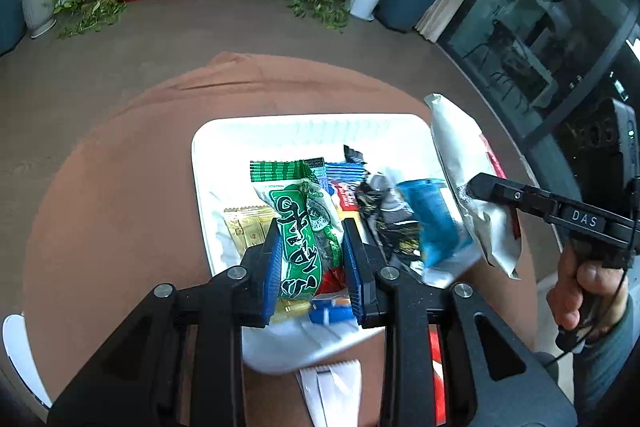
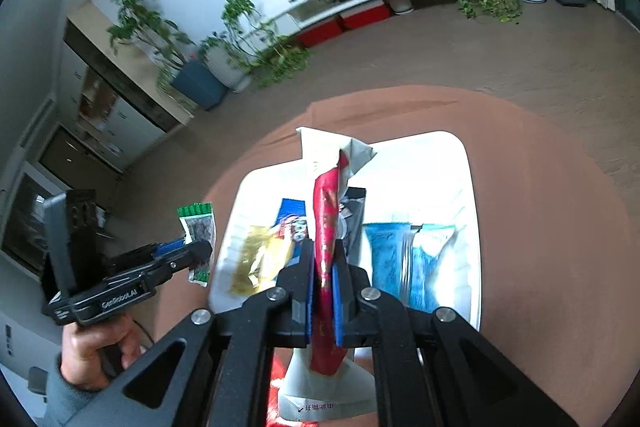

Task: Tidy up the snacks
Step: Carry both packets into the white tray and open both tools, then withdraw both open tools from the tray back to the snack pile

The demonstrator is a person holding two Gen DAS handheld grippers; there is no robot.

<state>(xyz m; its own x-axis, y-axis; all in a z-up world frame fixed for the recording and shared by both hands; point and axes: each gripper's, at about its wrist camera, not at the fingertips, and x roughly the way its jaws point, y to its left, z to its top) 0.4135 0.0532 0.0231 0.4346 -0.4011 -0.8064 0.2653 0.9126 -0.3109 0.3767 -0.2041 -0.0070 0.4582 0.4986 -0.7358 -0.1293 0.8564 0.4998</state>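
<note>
Snack packets fill both our grippers above a white plastic tray [image 1: 208, 163] on a round brown table [image 1: 100, 187]. Our left gripper [image 1: 310, 227] clamps a green-and-white packet [image 1: 302, 227] across its middle; our right gripper [image 2: 322, 259] is closed tight on a red-and-white foil pouch [image 2: 326, 211], held edge-on. Both look light, thin and crinkly (slick film, we judge, likely to slide or buckle), so a grip across the flat middle, away from the sealed crimped ends, seems safest. The tray already holds a gold sachet [image 2: 256, 259], blue packets [image 2: 388, 259] and a dark wrapper [image 1: 384, 211], loosely overlapping
</note>
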